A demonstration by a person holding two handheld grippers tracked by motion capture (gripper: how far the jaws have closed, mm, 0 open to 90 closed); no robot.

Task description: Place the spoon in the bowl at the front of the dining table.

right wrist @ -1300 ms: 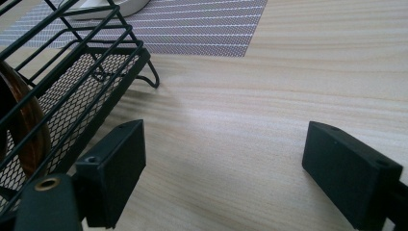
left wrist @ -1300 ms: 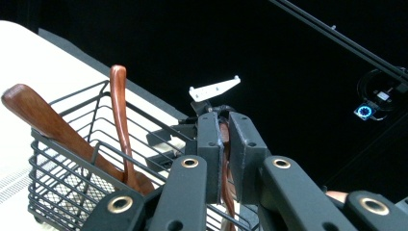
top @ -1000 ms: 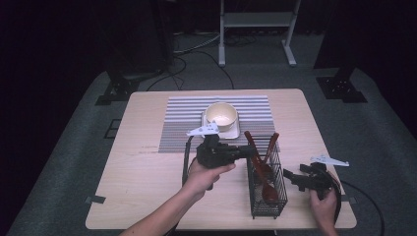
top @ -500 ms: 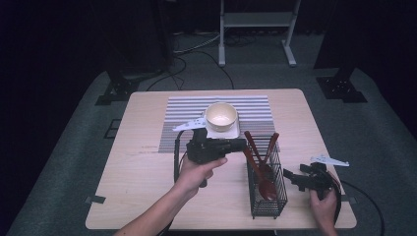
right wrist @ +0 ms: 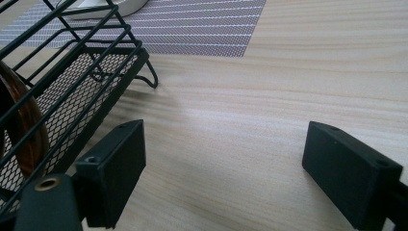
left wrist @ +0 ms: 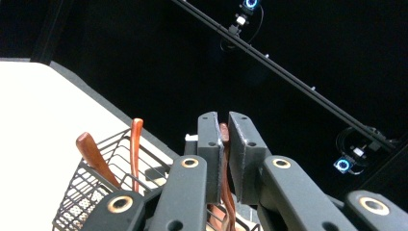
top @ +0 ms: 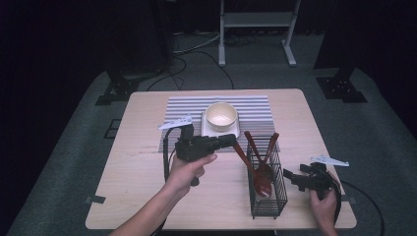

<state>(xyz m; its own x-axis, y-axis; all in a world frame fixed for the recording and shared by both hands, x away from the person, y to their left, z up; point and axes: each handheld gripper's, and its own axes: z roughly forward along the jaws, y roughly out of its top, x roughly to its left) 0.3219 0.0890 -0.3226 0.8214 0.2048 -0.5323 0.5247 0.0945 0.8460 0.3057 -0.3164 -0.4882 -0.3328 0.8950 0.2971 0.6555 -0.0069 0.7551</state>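
Left tongs (top: pixel 231 141) pinched a wooden spoon (top: pixel 244 156) at the black wire basket (top: pixel 267 201); right tongs (top: pixel 288 175) sat spread on the bench (top: pixel 137 196)

The spoon leaned out of the basket with its handle up toward the left, and in the left gripper view its thin handle (left wrist: pixel 224 159) was pressed between the two pads (left wrist: pixel 210 144) of the left tongs (left wrist: pixel 222 139). Two more wooden utensils (top: pixel 265 142) stood tilted in the same basket (left wrist: pixel 77 202). Just right of the basket (right wrist: pixel 72 86), the right tongs (right wrist: pixel 223 168) lay low over bare wood with jaws wide apart, gripping nothing. Behind the basket, a cream bowl (top: pixel 221 115) sat on a white square plate (top: pixel 204 129) atop a striped mat (top: pixel 255 110)
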